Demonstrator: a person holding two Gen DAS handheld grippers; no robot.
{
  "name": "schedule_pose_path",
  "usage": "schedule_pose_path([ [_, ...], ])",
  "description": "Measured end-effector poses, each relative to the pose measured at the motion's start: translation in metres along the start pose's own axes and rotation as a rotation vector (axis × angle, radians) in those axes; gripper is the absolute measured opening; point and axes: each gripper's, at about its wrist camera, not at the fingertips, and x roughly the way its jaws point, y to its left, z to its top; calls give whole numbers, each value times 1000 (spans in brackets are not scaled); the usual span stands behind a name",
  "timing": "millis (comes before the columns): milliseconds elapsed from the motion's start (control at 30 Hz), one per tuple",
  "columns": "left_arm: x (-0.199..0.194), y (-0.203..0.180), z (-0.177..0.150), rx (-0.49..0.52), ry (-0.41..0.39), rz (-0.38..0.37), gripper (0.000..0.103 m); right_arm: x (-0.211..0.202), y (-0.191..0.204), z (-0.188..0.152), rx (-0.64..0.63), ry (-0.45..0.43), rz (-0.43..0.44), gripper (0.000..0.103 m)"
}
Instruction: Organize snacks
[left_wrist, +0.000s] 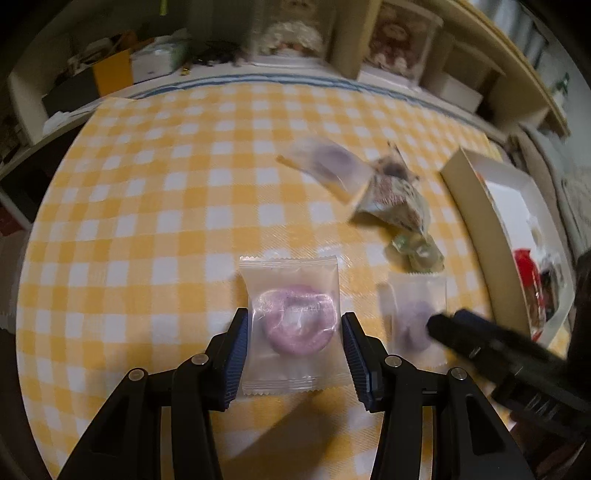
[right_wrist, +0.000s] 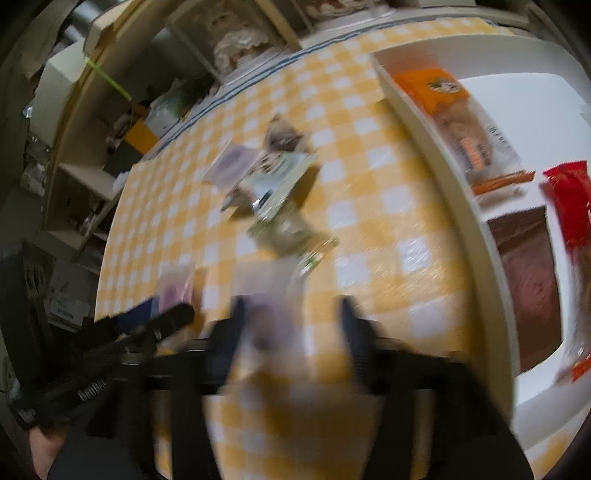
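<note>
Snacks first — I'm bracketing the clear-wrapped purple ring biscuit with the left hand-held gripper, wide open; right hand-held gripper blurred, also apparently open — closing comes next.

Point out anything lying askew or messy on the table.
A loose heap of snack packets lies jumbled on the checked tablecloth, overlapping at angles, outside the white box. The purple donut packet between the left gripper fingers lies flat and square.

left wrist: low, near, forward | right wrist: tilted | shared: checked tablecloth
</note>
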Motion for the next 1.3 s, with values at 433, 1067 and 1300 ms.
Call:
schedule_pose_path([
  [433,-11,19,0,-77,-15,0,48,28,52,-26,-203,-82,-186,82],
  [1067,-74,16,-3,-134,-158,-46,48,-15,52,-9,-278,-150,-130,52],
  [1300,-113,3,-8,-116,-257,-84,48,-62,53,13,-283,-209,-63,52],
])
